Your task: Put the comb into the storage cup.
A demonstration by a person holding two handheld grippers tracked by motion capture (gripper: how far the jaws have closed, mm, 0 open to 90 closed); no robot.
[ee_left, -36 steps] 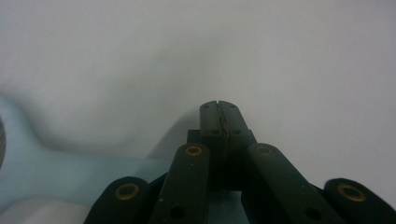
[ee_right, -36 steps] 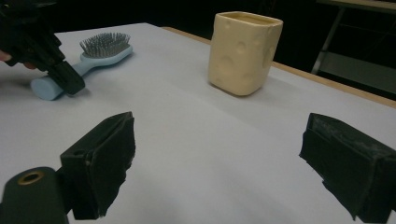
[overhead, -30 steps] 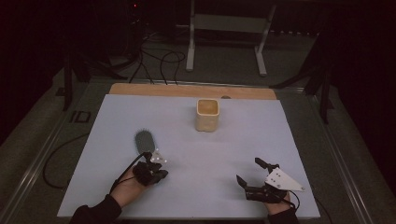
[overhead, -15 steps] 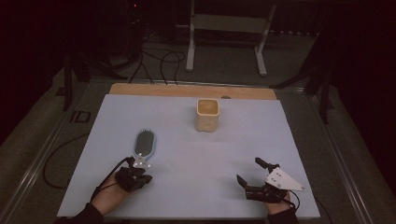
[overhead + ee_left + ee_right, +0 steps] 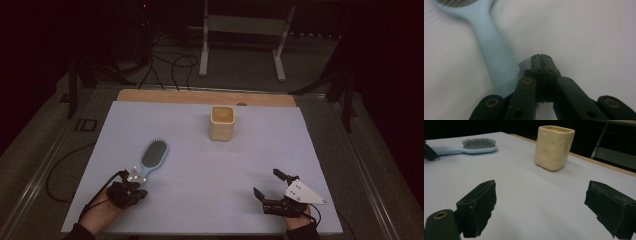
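A light blue hairbrush [image 5: 152, 155] lies bristles-up on the white table cover, left of centre, with its handle [image 5: 496, 57] pointing toward the person. My left gripper [image 5: 132, 186] sits at the end of that handle. Its jaws [image 5: 541, 58] are shut together with nothing between them, and the handle runs past them on the left. A cream cup [image 5: 222, 122] with dimpled sides stands upright near the back middle. My right gripper [image 5: 266, 182] rests near the front right with its jaws wide open and empty [image 5: 544, 197]. It faces the cup [image 5: 554, 147] and the hairbrush [image 5: 474, 146].
The white cover [image 5: 200, 165] lies over a wooden table whose bare edge [image 5: 200, 96] shows at the back. Behind the table stand a metal frame [image 5: 240, 30] and loose cables [image 5: 165, 60] on the dark floor. A cable trails from the left gripper off the table's left side.
The left hand has drawn back toward the near left corner, uncovering the hairbrush handle. The hairbrush stays in about the same place. The right gripper has not moved.
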